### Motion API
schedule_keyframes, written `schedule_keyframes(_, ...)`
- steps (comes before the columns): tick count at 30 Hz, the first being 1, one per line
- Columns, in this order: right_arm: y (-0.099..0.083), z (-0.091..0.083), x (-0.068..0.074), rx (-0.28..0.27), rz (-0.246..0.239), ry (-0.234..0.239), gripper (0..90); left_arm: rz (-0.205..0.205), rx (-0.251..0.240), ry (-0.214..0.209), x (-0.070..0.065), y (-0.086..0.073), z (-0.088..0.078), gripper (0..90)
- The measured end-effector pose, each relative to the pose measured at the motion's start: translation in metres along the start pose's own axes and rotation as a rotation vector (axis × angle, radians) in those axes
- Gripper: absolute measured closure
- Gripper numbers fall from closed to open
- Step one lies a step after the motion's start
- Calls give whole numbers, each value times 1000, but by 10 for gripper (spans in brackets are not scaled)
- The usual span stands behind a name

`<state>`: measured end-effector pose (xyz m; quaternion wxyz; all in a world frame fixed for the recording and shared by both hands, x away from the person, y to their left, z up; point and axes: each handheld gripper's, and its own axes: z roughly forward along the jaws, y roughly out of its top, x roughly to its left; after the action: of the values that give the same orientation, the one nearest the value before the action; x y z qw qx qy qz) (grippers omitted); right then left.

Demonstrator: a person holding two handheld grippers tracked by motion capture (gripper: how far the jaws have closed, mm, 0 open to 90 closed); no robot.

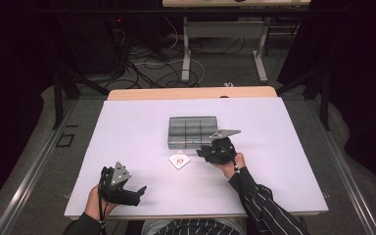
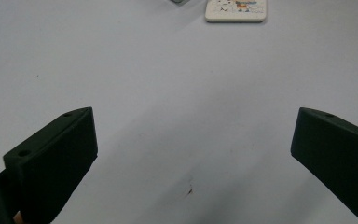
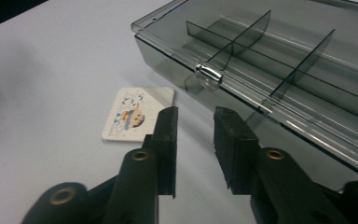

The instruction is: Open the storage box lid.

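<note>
Tabletop (image 1: 127, 147): pale sheet across the middle of the high view, bare apart from two items.

Compartment box (image 1: 192, 132): smoky clear plastic, lid down, dividers visible through it, centre of the high view and upper right of the right gripper view (image 3: 270, 60). A small silvery latch (image 3: 208, 74) sits mid-way along its front edge. Judged rigid, light and slick-walled; the lid looks thin and likely to flex or scratch. You would do best to work at the latch tab or the lid's front lip, not the flat top.

Right tongs (image 3: 195, 125): lower centre of their own view, pointing at the latch, jaws narrowed to a small gap with nothing between the pads. They stand just short of the box front.

Left tongs (image 2: 193, 154): jaws spread wide at the bottom corners of their view, nothing held, resting at lower left of the high view (image 1: 127, 191).

Picture card (image 1: 179, 160): small white square with a printed figure, lying flat just in front of the box. Thin and light; you would need an edge to lift it.
</note>
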<state>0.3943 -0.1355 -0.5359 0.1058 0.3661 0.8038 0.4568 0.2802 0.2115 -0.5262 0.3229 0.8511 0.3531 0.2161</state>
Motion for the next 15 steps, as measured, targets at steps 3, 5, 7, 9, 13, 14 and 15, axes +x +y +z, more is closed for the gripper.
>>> schedule_keyframes(3,-1,4,-4,6,20,-8,769,-1,1,3,0,0,0,4)
schedule_keyframes(5,-1,7,-5,-5,20,-22,787,0,3,2,0,0,0,4)
schedule_keyframes(7,0,10,-5,-12,25,-29,801,2,1,5,0,0,0,4)
schedule_keyframes(9,1,12,-4,-31,39,-36,812,1,2,0,0,0,1,4)
schedule_keyframes(13,3,17,-2,-21,36,-48,829,5,0,1,1,0,0,4)
schedule_keyframes(14,3,17,-2,-25,35,-52,832,5,0,-1,1,0,0,4)
schedule_keyframes(15,3,17,-1,-26,36,-54,834,4,-1,1,1,0,0,4)
